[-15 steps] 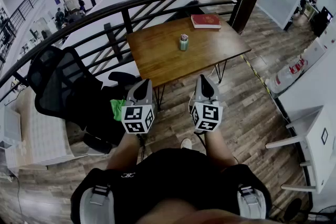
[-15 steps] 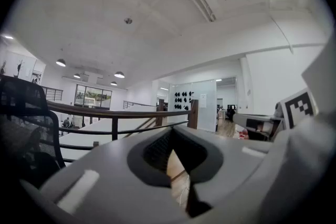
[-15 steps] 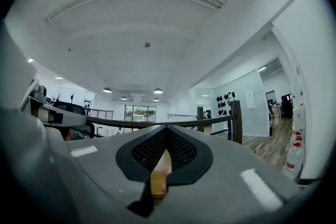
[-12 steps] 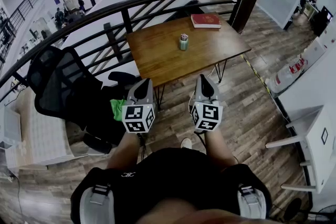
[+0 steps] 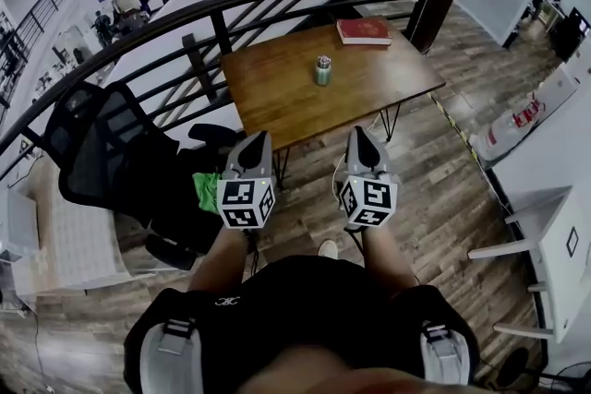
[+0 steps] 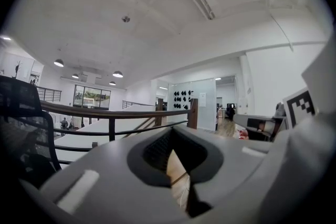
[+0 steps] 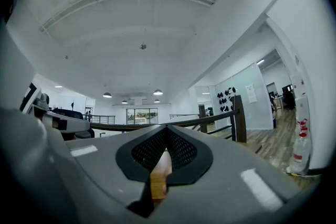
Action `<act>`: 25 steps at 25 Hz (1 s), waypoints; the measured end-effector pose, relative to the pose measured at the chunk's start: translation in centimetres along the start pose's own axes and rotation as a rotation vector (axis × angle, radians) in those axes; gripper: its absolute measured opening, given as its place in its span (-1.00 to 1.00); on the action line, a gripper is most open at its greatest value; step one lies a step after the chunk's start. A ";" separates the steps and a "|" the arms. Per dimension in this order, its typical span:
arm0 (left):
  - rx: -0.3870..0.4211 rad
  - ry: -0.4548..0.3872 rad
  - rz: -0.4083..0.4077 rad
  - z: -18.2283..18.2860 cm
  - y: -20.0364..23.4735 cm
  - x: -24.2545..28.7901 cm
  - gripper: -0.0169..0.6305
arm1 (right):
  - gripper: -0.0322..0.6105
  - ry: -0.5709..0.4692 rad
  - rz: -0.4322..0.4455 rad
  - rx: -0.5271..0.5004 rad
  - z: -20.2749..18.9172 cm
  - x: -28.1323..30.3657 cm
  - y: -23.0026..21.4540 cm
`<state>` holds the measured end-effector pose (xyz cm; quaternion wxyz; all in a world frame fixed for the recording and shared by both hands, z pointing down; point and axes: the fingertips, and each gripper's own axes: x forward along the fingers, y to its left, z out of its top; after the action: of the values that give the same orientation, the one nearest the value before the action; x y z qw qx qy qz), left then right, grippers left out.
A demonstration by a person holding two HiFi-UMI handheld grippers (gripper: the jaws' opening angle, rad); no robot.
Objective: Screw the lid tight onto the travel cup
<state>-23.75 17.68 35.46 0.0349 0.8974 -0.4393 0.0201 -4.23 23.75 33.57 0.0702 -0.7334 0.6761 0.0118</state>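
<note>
While you are holding both tools out level, the wooden table (image 5: 277, 106) is sitting well beyond the fingertips. Left gripper (image 5: 258, 139): you are keeping its jaws clenched together, nothing between them. Right gripper (image 5: 358, 136): likewise clenched, empty. Red book (image 5: 363, 32) is lying far past the right fingers. Travel cup (image 5: 322, 72) is standing upright mid-table, well ahead of both finger pairs, untouched.

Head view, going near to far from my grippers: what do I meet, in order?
left gripper and right gripper side by side → wooden table → travel cup → red book
</note>
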 end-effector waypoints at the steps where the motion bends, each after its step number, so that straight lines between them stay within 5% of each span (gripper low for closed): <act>1: -0.003 -0.003 0.001 0.2 -0.1 0.6 -0.79 | -0.91 0.000 0.001 -0.004 0.2 0.4 -0.4; 25: -0.019 -0.014 0.046 0.9 -6.9 12.2 -0.79 | -0.91 -0.023 0.079 -0.012 1.1 8.2 -11.3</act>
<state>-10.83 12.28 35.07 0.0398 0.8868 -0.4603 0.0105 7.83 16.59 32.50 0.0731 -0.7064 0.7035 0.0271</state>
